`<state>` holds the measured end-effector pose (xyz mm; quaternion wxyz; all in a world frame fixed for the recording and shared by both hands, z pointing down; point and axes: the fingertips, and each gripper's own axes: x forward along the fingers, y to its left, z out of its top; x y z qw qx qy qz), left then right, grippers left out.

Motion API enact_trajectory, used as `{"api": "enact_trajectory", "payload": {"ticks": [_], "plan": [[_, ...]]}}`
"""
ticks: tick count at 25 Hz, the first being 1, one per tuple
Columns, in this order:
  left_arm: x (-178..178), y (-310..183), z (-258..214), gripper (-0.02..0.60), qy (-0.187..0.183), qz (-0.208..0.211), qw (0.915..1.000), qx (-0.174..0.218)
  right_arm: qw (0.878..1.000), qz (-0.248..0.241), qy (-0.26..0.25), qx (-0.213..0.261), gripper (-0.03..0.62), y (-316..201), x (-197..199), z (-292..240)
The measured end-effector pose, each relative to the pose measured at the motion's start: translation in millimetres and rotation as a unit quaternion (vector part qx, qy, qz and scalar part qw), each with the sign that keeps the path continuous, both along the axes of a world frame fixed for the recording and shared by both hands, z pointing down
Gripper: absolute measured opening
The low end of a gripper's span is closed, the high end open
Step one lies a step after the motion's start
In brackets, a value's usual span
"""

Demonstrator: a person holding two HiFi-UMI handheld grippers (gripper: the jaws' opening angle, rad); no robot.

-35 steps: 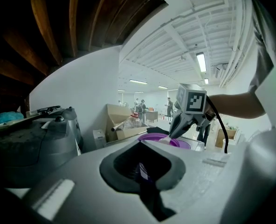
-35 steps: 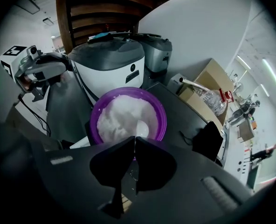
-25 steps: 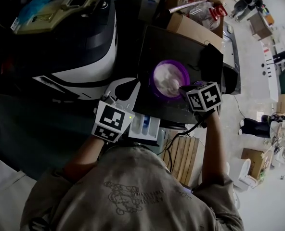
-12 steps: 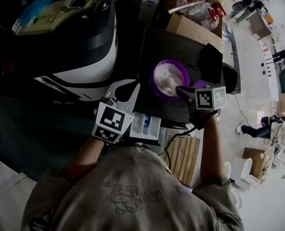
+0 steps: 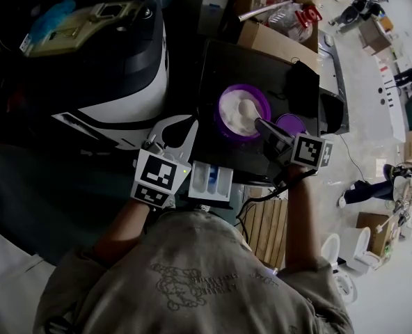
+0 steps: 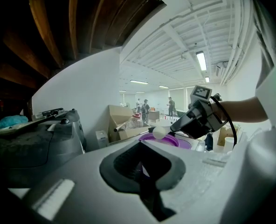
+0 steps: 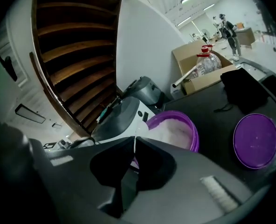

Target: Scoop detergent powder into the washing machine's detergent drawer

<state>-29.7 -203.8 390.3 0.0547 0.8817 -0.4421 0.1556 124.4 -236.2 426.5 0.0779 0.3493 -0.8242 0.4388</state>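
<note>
Detergent powder, white, fills the purple tub on the desk, the right hand-held gripper pinching a white spoon over it, the left hand-held gripper closed.

right claw holds a spoon over the purple tub.

Your left gripper sits close in front of your body, jaws pressed together, forearm bent. Your right arm reaches forward, its gripper angled leftward, jaws clamped on a spoon handle.
</note>
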Motion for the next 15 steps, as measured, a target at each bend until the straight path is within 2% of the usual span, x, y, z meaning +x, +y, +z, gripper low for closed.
{"api": "enact_trajectory", "payload": {"ticks": [4, 9, 15], "plan": [[1, 2, -4, 0.000, -0.003, -0.002, 1.0000, 0.006, 0.999, 0.038, -0.026, -0.007, 0.034, 7, 4, -12], [3, 7, -12, 0.000, 0.005, -0.003, 0.9999, 0.012, 0.989, 0.035, -0.144, 0.001, 0.034, 15, -8, -42], [10, 13, -22, 0.000, 0.010, 0.004, 0.9998, 0.019, 0.973, 0.047, -0.226, -0.014, 0.034, 25, -4, -57]]}}
